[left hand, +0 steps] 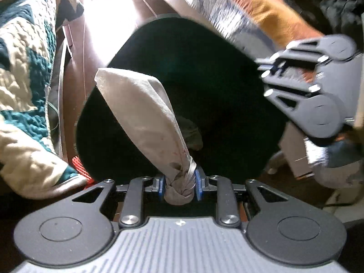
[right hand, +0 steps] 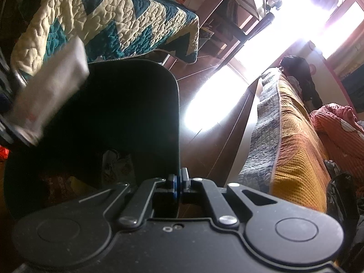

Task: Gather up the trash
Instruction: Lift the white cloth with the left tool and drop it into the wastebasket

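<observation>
Left wrist view, big to small: teal-and-cream zigzag quilt (left hand: 25,72) fills 9 o'clock side; black trash bag (left hand: 204,86) w/ wide dark mouth takes the centre, open toward cam; mustard-and-grey bedspread (left hand: 245,6) runs across 1 o'clock, blurred; right gripper (left hand: 265,72) comes in at 3 o'clock, its tips at the bag's rim; brown floor (left hand: 109,18) w/ sun glare at 12; dirty white tissue (left hand: 145,113) stretches from centre down to 6 o'clock, over the bag mouth, one twisted end pinched in left gripper (left hand: 179,183); jaws narrow, blue pads pressing both sides of the twisted wad; small red item (left hand: 80,167) at 8 o'clock, can't tell what.

Right wrist view: same quilt (right hand: 109,22) across 10–12 o'clock; bag (right hand: 118,113) from centre to 8 o'clock, some trash dim inside near 7; bedspread (right hand: 293,150) at 3–4; orange blanket (right hand: 336,132) at 3; bright window glare at 1; tissue (right hand: 47,91) blurred at 9 o'clock, above bag's edge; right gripper (right hand: 178,182) at 6, jaws fully closed on the bag rim, thin black edge btwn pads.
</observation>
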`<state>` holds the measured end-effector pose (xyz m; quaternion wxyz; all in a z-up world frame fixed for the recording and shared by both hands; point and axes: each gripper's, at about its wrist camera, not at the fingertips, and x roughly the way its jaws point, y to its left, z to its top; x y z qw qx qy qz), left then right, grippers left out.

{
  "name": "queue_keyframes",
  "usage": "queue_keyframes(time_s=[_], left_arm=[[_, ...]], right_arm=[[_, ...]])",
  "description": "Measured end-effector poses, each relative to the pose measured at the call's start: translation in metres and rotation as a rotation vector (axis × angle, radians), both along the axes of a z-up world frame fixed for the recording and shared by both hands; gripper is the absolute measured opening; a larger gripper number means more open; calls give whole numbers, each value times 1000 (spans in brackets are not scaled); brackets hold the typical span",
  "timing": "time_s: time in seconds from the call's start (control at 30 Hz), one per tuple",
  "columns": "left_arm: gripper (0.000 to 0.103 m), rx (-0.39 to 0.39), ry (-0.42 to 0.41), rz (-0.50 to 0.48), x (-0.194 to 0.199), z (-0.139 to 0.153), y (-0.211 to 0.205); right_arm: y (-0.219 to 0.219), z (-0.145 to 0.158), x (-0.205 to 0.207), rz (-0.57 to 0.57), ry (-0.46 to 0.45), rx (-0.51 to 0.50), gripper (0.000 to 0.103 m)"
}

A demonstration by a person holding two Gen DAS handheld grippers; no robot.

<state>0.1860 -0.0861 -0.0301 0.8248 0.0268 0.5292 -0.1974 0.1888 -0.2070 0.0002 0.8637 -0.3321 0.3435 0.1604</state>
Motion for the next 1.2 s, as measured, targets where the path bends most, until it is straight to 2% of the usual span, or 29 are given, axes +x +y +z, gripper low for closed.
queue_keyframes(time_s=[0.1, 0.23, 0.43, 0.77, 1.07, 1.2], left_arm=[[24, 60, 11, 8, 12, -20, -7], [24, 96, 38, 30, 24, -38, -6], [25, 124, 66, 59, 33, -56, -3], [26, 159, 88, 55, 40, -78, -6], [33, 151, 90, 56, 39, -77, -6], [48, 136, 76, 49, 37, -70, -5]], right_arm=[[0, 0, -1, 4, 0, 0, 2], [-1, 0, -1, 6, 1, 0, 2], [-1, 0, 0, 1, 2, 2, 2], [-1, 0, 3, -8, 8, 4, 2], [-1, 0, 3, -6, 7, 2, 2], [-1, 0, 4, -5, 6, 1, 2]])
